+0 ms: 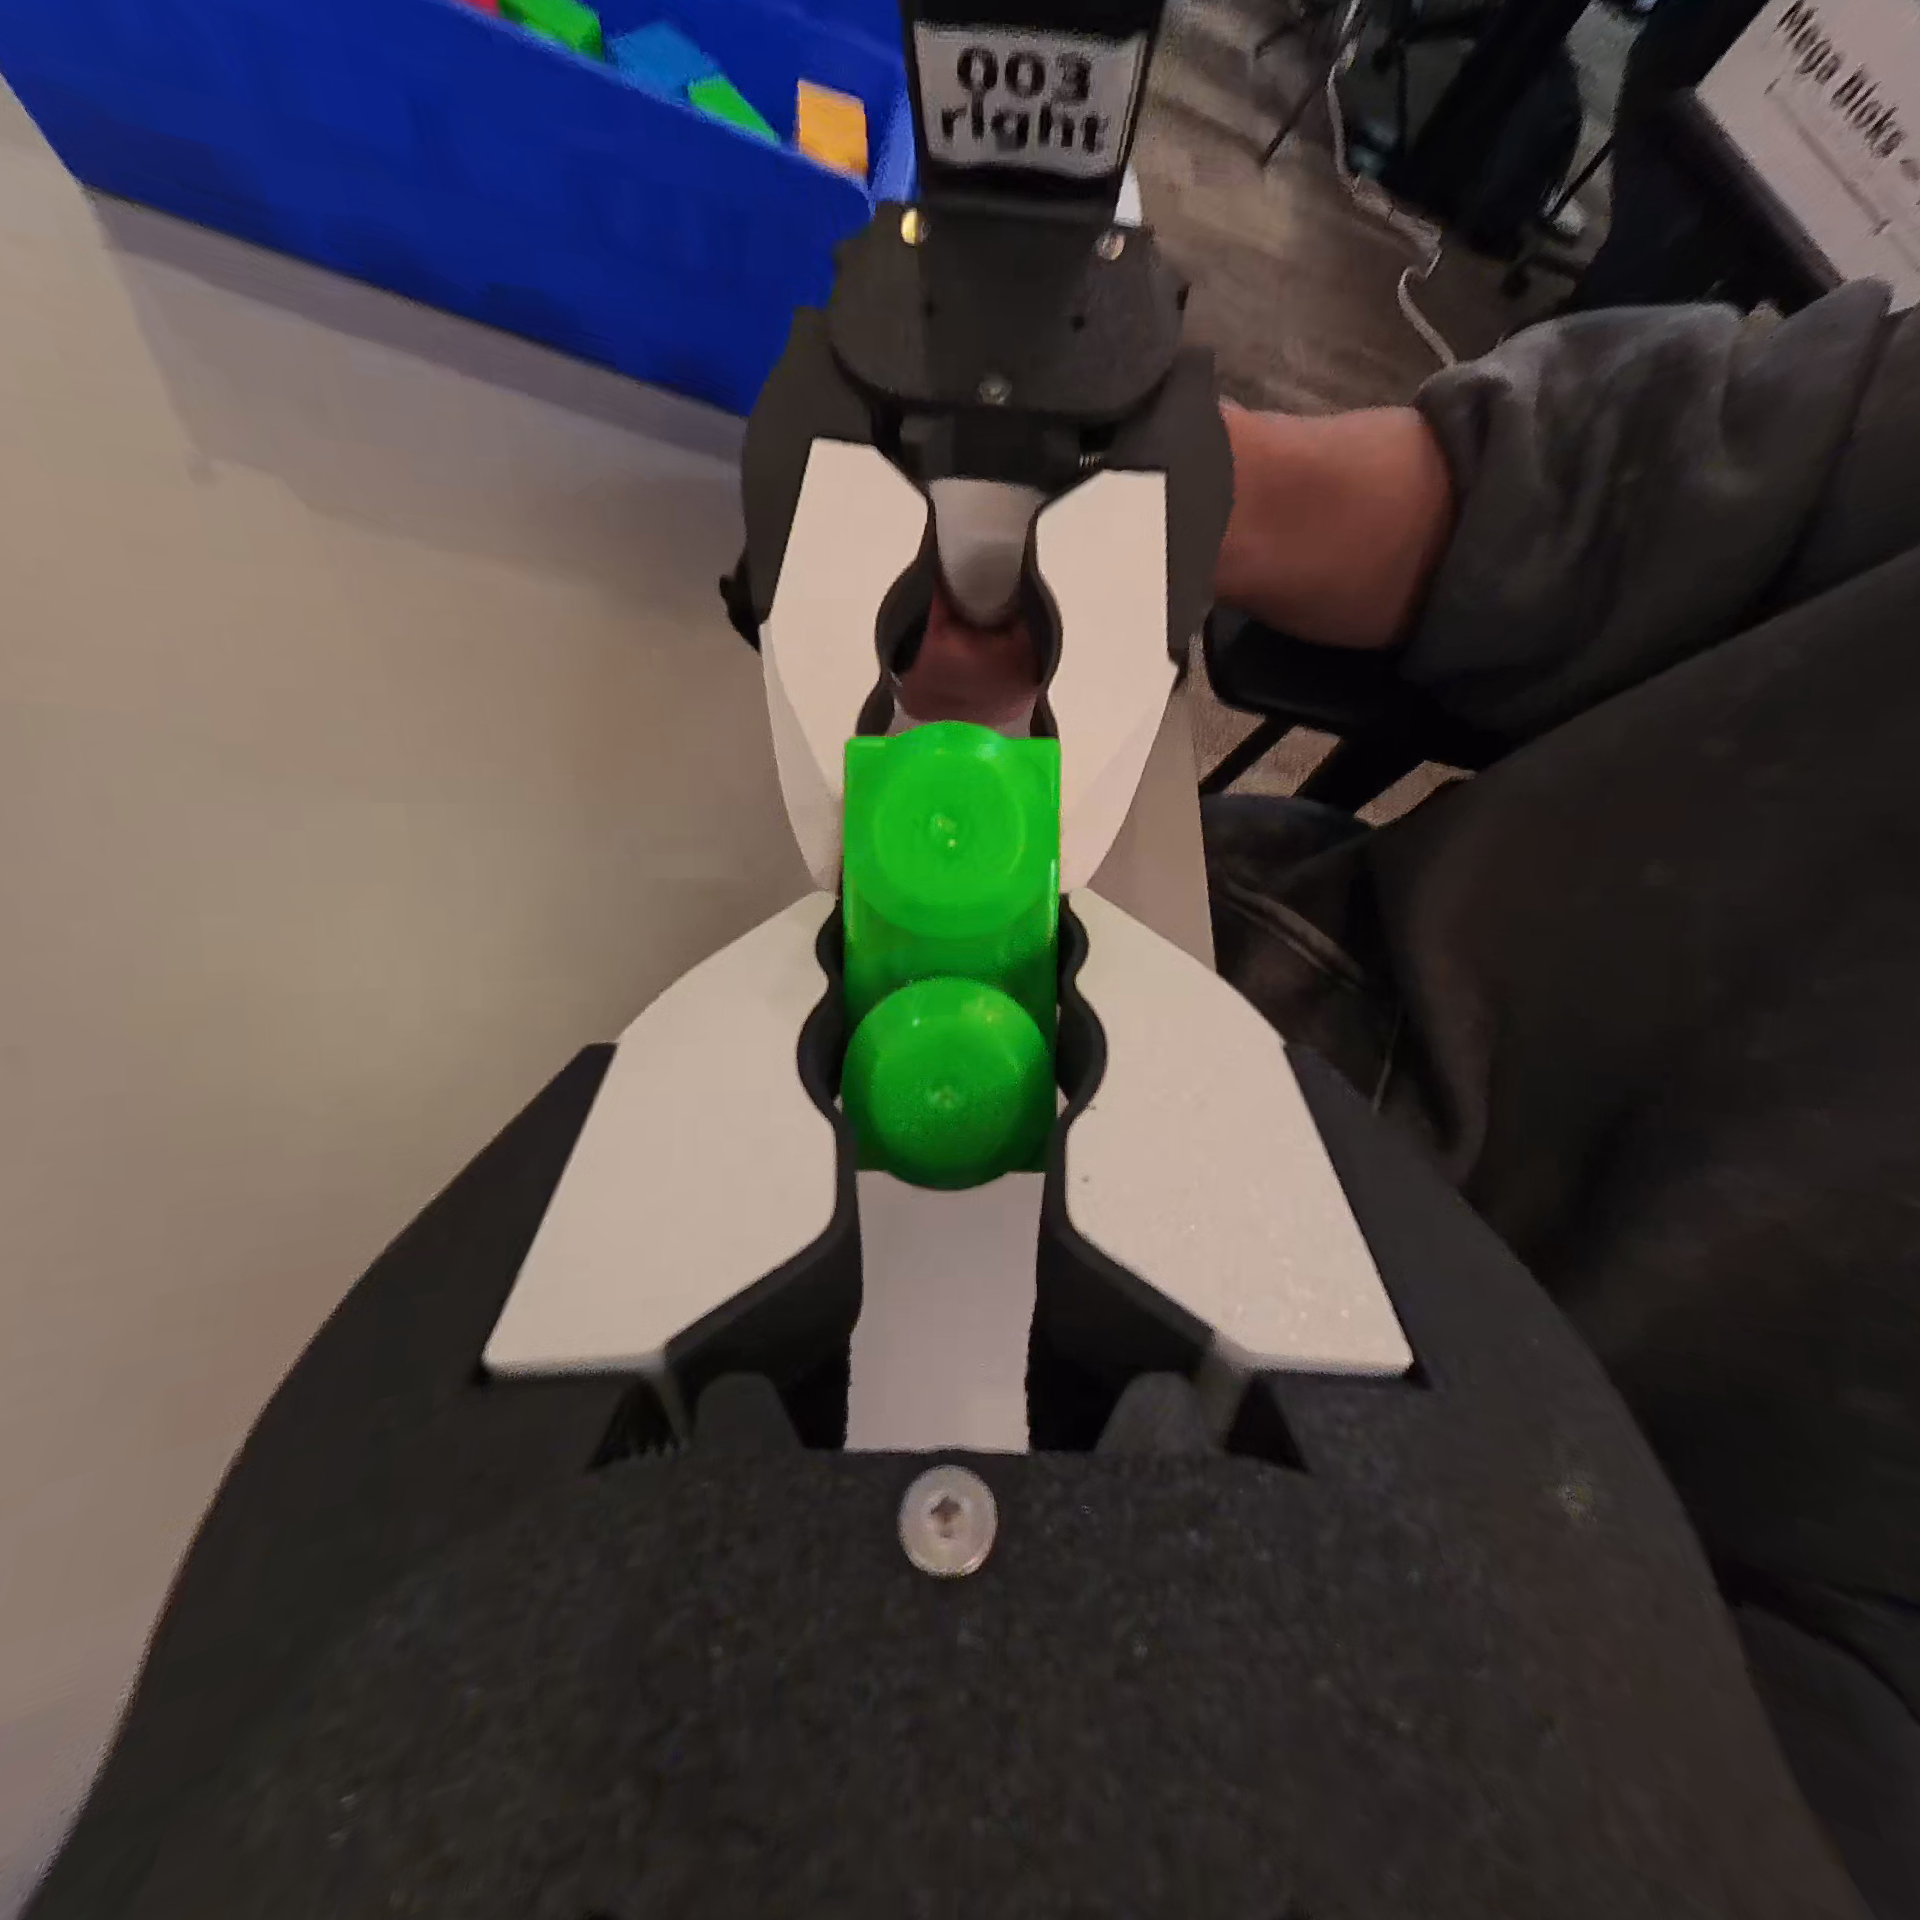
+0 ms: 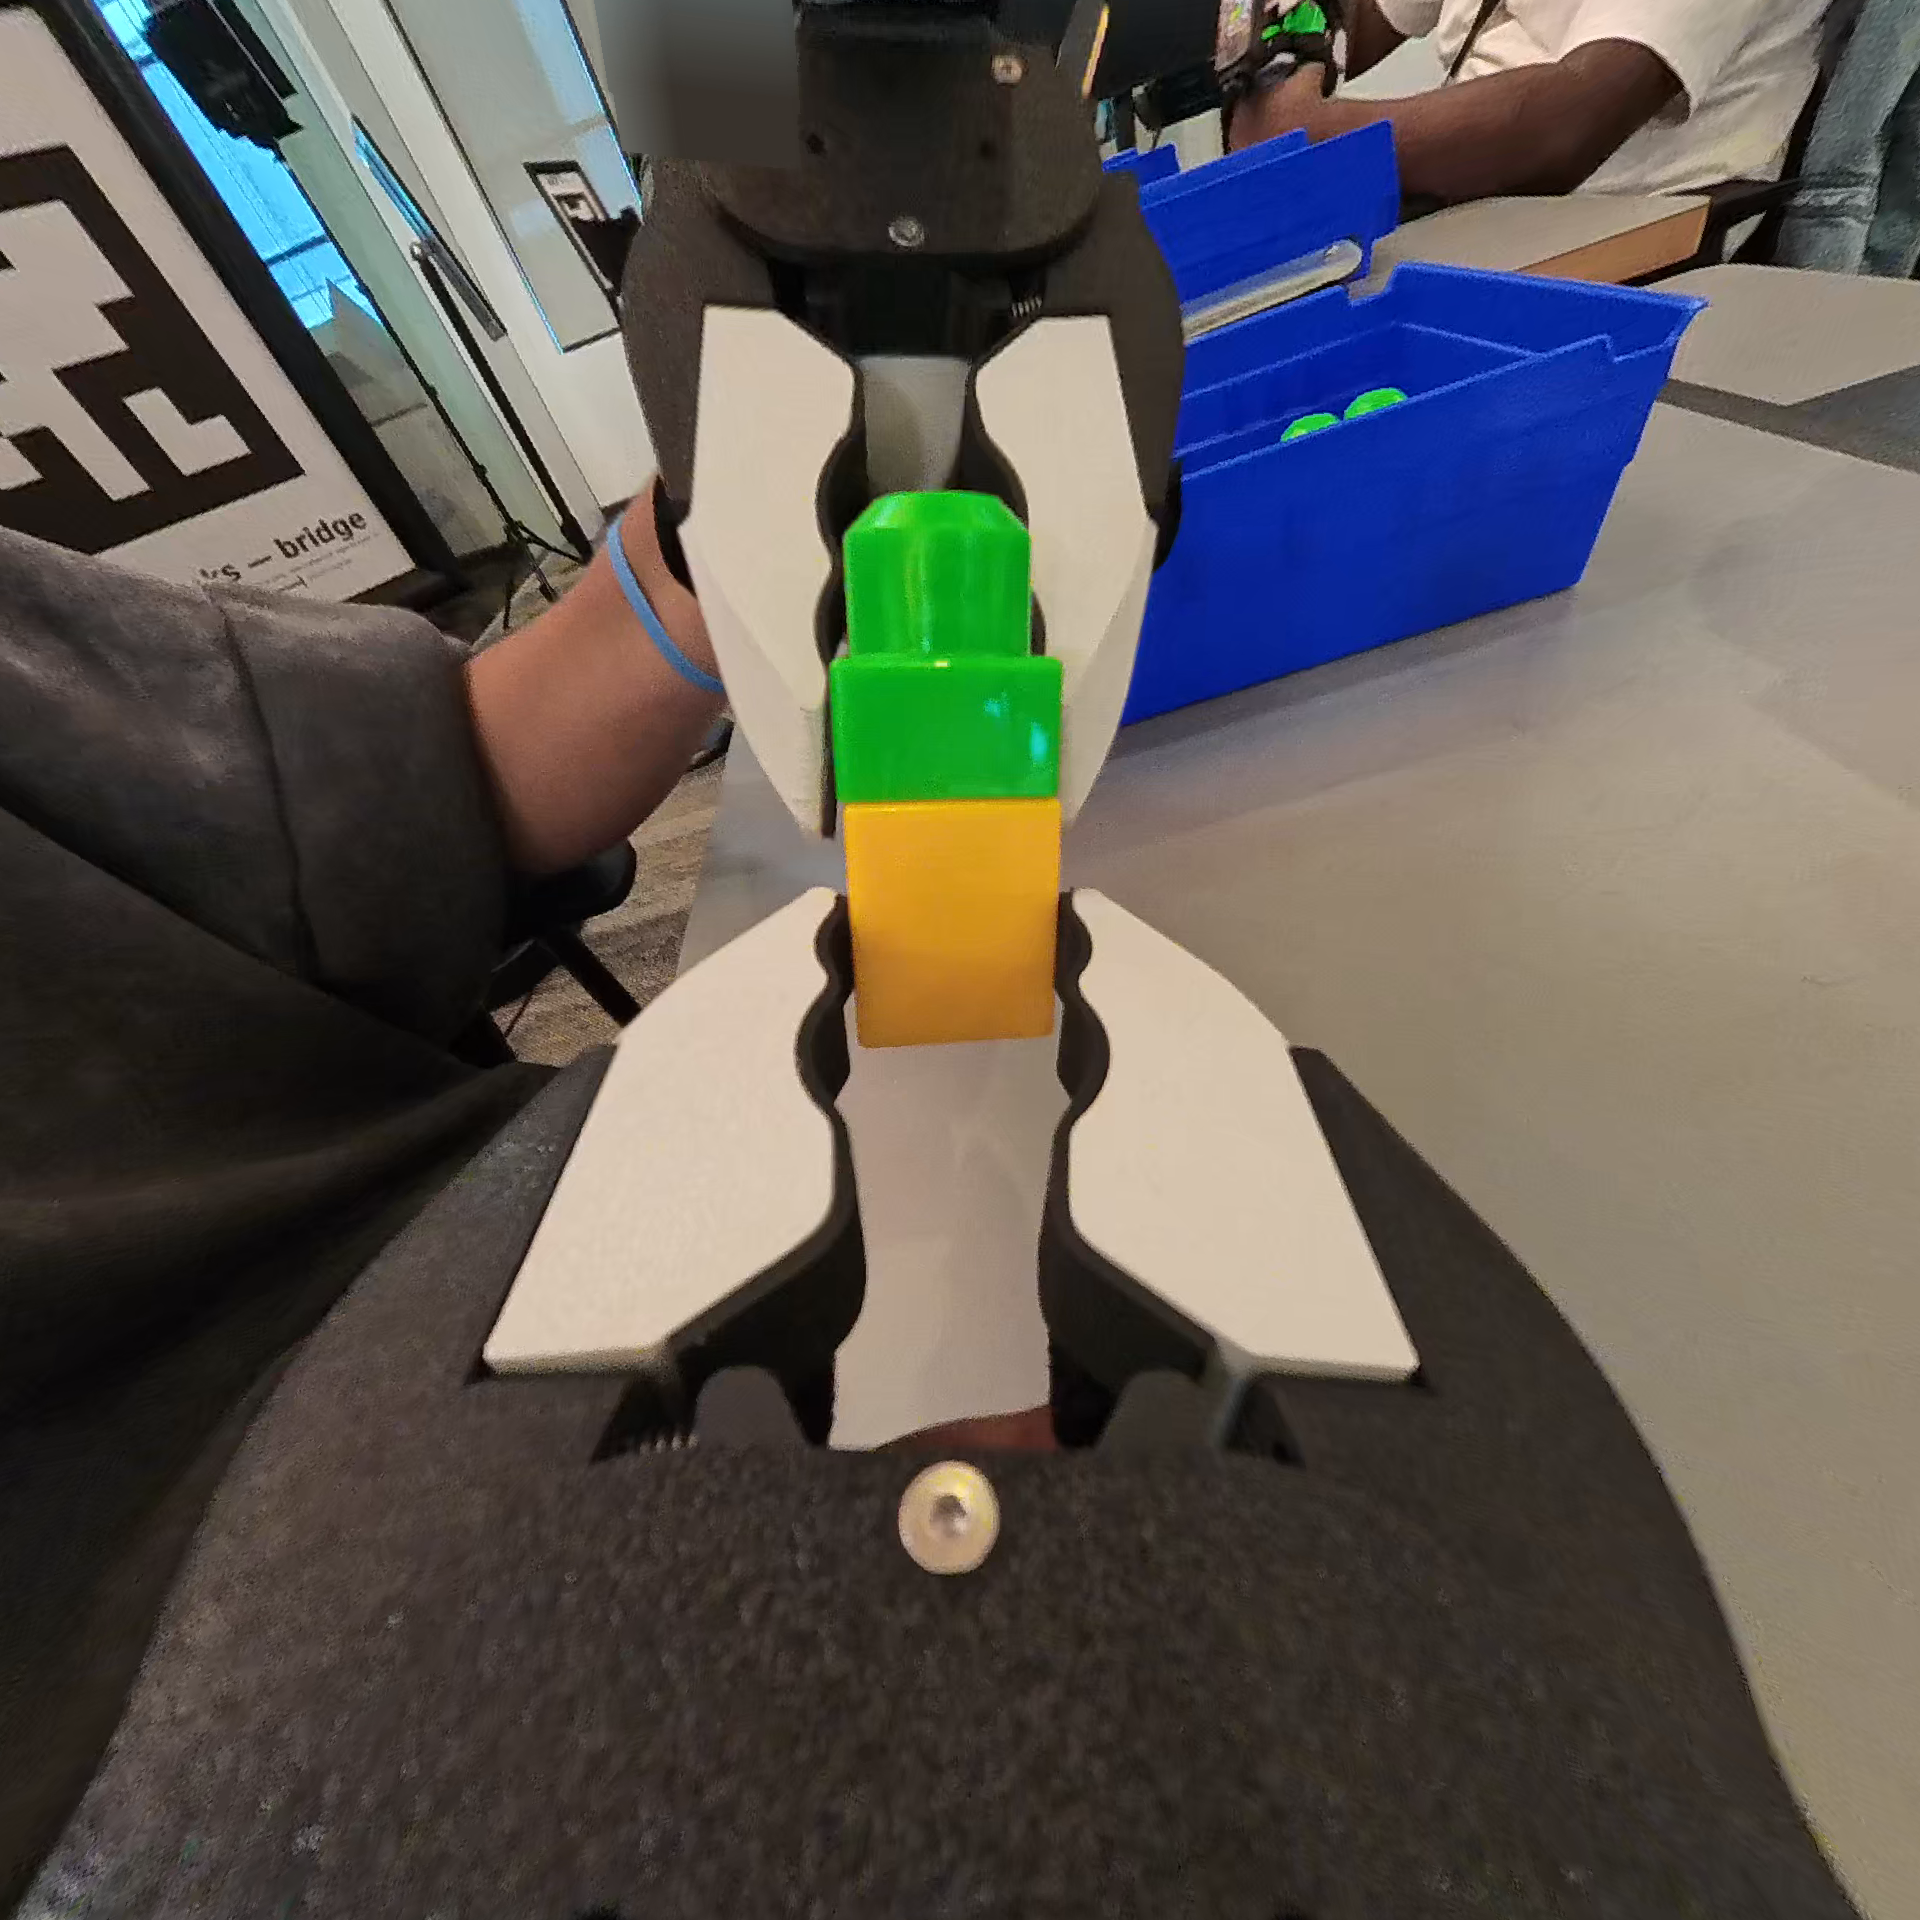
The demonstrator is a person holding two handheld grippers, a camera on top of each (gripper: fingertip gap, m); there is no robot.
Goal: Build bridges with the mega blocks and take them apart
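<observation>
A green block (image 2: 945, 727) sits joined on a yellow block (image 2: 951, 925), held in the air between both grippers, which face each other tip to tip. My right gripper (image 2: 951, 914) is shut on the yellow block. My left gripper (image 2: 951, 774) is shut on the green block, whose stud points into it. In the left wrist view my left gripper (image 1: 951, 925) clamps the green block (image 1: 945, 966), with two round studs facing the camera. The right gripper (image 1: 951, 831) closes in from the far side. The yellow block is hidden there.
A blue bin (image 2: 1403, 540) on the grey table (image 2: 1507, 987) holds green blocks (image 2: 1340, 410). It also shows in the left wrist view (image 1: 416, 208), with several coloured blocks inside. A person's forearms and dark sleeves (image 1: 1610, 499) are close by. Another person sits at a far table (image 2: 1558, 94). Left and right tips are no more than a few centimetres apart.
</observation>
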